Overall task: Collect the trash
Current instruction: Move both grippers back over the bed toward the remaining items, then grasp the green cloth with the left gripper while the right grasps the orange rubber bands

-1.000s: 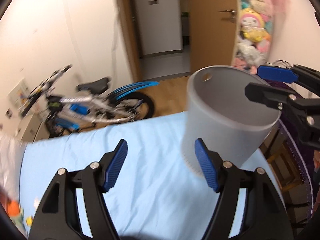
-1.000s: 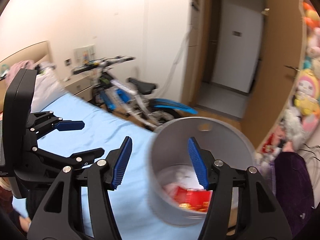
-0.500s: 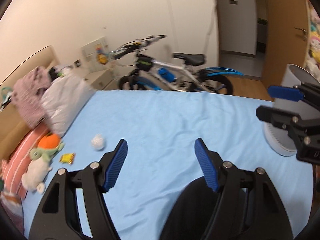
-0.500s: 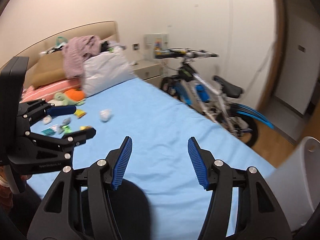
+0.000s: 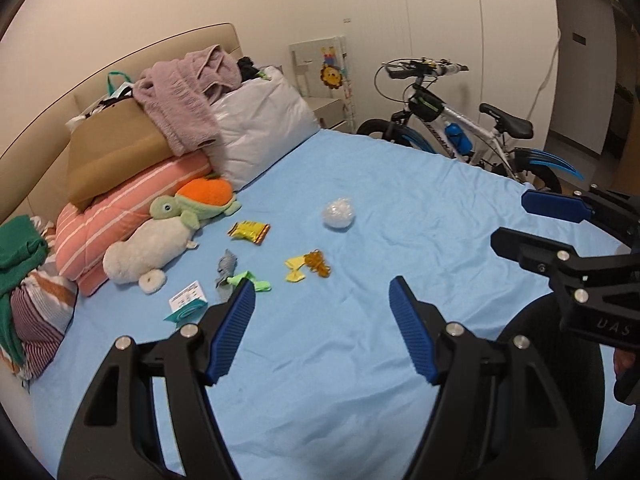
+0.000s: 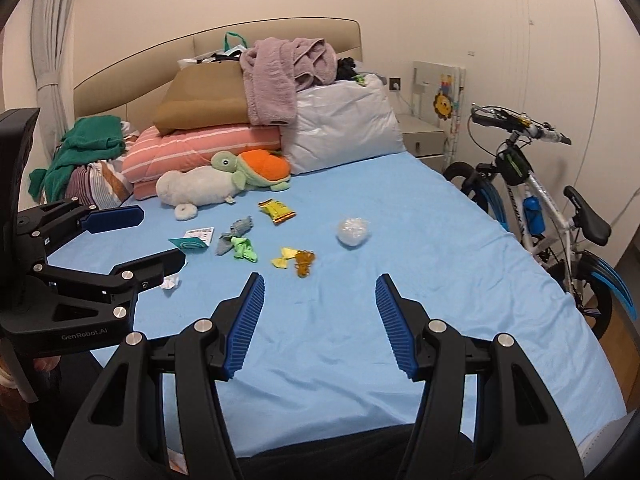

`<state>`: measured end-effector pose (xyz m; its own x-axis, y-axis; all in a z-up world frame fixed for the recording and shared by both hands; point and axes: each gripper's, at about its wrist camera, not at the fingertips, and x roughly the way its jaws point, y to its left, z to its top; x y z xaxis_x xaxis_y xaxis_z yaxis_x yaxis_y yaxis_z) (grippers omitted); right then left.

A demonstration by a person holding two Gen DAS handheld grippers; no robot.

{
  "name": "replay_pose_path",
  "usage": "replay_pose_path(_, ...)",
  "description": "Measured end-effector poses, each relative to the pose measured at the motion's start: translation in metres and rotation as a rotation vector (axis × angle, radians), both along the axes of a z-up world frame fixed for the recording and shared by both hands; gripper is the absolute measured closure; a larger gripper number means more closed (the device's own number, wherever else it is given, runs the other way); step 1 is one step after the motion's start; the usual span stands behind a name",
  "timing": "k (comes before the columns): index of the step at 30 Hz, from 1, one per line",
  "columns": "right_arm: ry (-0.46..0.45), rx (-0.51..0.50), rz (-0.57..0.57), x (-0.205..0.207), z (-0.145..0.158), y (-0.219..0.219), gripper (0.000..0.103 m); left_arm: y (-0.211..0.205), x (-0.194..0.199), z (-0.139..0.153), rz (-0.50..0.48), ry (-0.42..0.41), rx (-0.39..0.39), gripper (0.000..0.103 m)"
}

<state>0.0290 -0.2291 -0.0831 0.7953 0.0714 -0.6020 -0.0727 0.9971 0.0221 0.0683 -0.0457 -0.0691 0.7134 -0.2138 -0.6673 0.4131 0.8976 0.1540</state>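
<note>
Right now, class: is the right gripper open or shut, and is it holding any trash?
Open and empty. The right gripper shows a wide gap between its blue pads, with only bare blue sheet visible there; the clear plastic ball lies farther off.

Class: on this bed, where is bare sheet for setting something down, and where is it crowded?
Bare: sheet between the white wad and bicycle, and before both grippers. Crowded: wrappers near the plush turtle.

Bedroom clutter around a blue-sheeted bed point(image 6: 360, 320)

A plush turtle point(image 6: 256, 168) and white plush point(image 6: 196, 188) lie far left before a striped pink quilt point(image 6: 200, 146), white pillow point(image 6: 344, 128) and purple garment point(image 6: 288, 76); a bicycle point(image 6: 532, 200) stands right.
</note>
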Motion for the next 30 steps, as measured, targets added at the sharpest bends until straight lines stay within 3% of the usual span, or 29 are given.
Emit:
replay_pose_path(7, 0.037, 0.004, 0.054, 0.047, -0.025, 0.041, 0.047, 0.057, 0.017, -0.019, 0.119, 0.024, -0.014, 0.033)
replay_pose_path(14, 0.098, 0.009, 0.088, 0.091, -0.059, 0.064, 0.047, 0.087, 0.049, -0.042, 0.197, 0.057, -0.026, 0.033)
replay_pose_path(22, 0.157, -0.029, 0.087, 0.148, -0.099, 0.063, 0.047, 0.080, 0.112, -0.085, 0.211, 0.138, -0.037, 0.033)
replay_pose_path(30, 0.199, -0.033, 0.065, 0.207, -0.145, 0.046, 0.047, 0.056, 0.174, -0.129, 0.210, 0.175, 0.000, 0.033)
